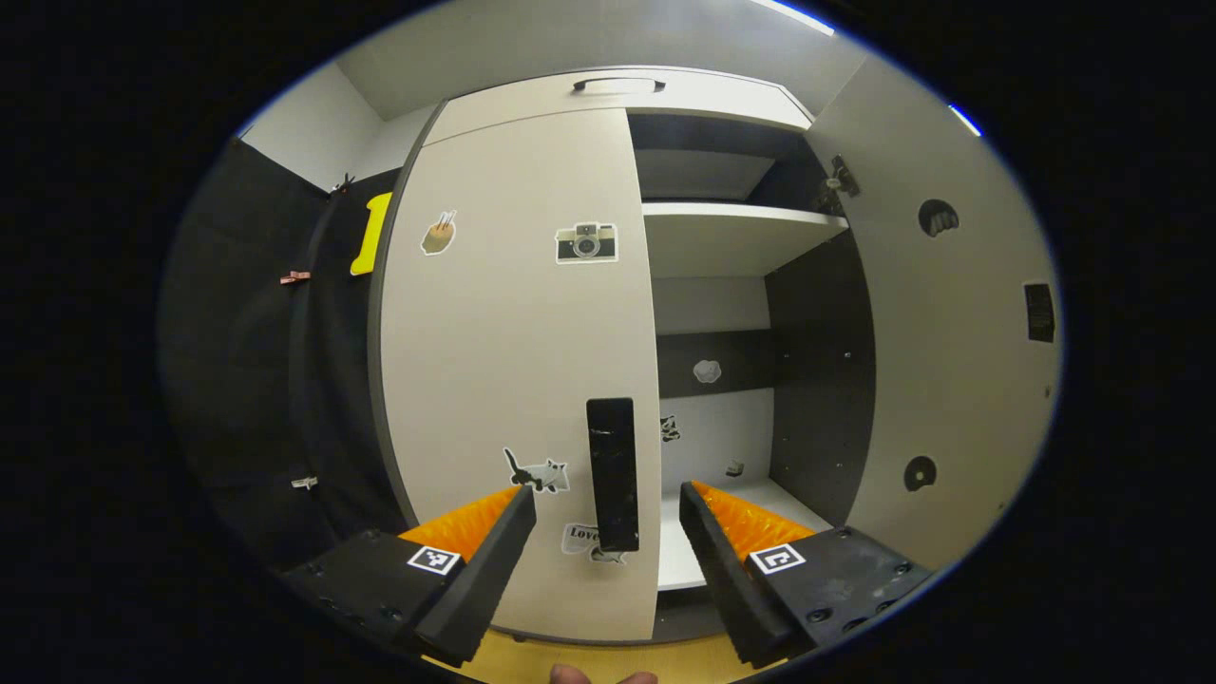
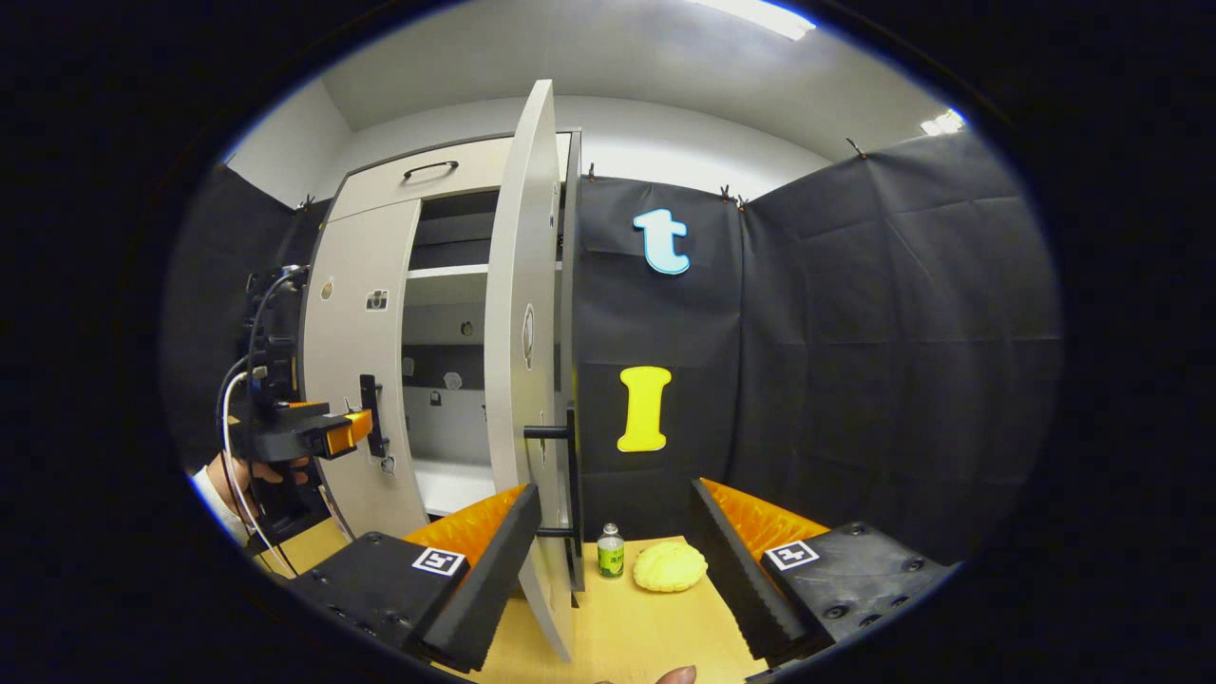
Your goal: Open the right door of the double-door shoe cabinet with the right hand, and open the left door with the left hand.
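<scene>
— We're looking along the left gripper (image 1: pixel 608 499), and its fingers are spread wide with nothing between them but air. The left door (image 1: pixel 518 370) of the shoe cabinet (image 1: pixel 608 90) is shut in front of us, its dark bar handle (image 1: pixel 613 473) standing upright just past the fingertips, in the gap between them. Whether a finger touches it we can't tell.

— Agreed, and the bottom of that handle overlaps a sticker we can only half make out. From the right gripper view we've got the right gripper (image 2: pixel 613 513) also spread wide, holding nothing. The right door (image 2: pixel 527 332) is swung well open, edge-on to us, so we mostly see its thin edge and its handle (image 2: pixel 565 475) sticking out beside our left finger.

— On our side the right door's inner face (image 1: pixel 940 361) runs off toward the edge of the view, and the shelves (image 1: pixel 741 223) are exposed. The small shapes on the back panel are too tiny to name.

— We see the left gripper (image 2: pixel 342 432) far off at the left door (image 2: pixel 356 380), a hand (image 2: pixel 237 475) behind it, partly cut off. On the yellowish floor past the open door sit a small bottle (image 2: pixel 610 551) and a yellow lumpy thing (image 2: pixel 670 566) we can't identify.
</scene>
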Demonstrator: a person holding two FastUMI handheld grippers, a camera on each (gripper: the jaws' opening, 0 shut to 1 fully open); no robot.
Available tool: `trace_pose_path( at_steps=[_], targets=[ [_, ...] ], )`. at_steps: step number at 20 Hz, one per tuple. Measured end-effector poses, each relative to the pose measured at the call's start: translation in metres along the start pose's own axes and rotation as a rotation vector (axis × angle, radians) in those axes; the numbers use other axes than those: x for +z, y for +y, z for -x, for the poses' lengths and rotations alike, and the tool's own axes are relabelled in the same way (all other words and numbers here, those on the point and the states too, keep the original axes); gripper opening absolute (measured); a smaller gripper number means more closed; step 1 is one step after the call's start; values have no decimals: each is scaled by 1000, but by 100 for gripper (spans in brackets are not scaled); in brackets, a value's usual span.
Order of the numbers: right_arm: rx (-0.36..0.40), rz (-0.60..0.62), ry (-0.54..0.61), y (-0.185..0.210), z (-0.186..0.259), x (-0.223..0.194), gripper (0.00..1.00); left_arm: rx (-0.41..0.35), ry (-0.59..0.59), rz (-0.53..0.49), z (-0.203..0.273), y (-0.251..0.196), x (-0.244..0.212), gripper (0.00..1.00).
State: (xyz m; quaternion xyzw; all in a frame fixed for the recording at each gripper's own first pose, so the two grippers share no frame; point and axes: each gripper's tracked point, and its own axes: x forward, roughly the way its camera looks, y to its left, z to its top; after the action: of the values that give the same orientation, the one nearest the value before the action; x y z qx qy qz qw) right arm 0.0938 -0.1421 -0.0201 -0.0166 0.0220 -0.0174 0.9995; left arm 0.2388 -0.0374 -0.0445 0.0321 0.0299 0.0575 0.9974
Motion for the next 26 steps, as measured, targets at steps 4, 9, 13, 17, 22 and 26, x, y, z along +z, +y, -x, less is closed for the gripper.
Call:
trace_pose_path(
  at_steps=[4, 9, 13, 17, 22, 26],
  targets=[
    [-4, 16, -3, 3, 11, 1, 98, 0, -4, -31, -31, -1, -6, 84],
    [-11, -7, -13, 2, 20, 4, 97, 27, 19, -50, -51, 1, -18, 61],
    [-29, -14, -29, -4, 24, 7, 97, 16, 42, -10, -61, -4, -24, 41],
    [-28, -11, -5, -4, 25, -1, 97, 22, 66, 42, -62, -3, -27, 34],
    [-15, -26, -9, 1, 30, 2, 97, -36, 133, 18, -62, -6, -34, 27],
    [-1, -16, -33, 7, 33, 12, 97, -69, 154, 58, -46, -2, -34, 19]
  ],
)
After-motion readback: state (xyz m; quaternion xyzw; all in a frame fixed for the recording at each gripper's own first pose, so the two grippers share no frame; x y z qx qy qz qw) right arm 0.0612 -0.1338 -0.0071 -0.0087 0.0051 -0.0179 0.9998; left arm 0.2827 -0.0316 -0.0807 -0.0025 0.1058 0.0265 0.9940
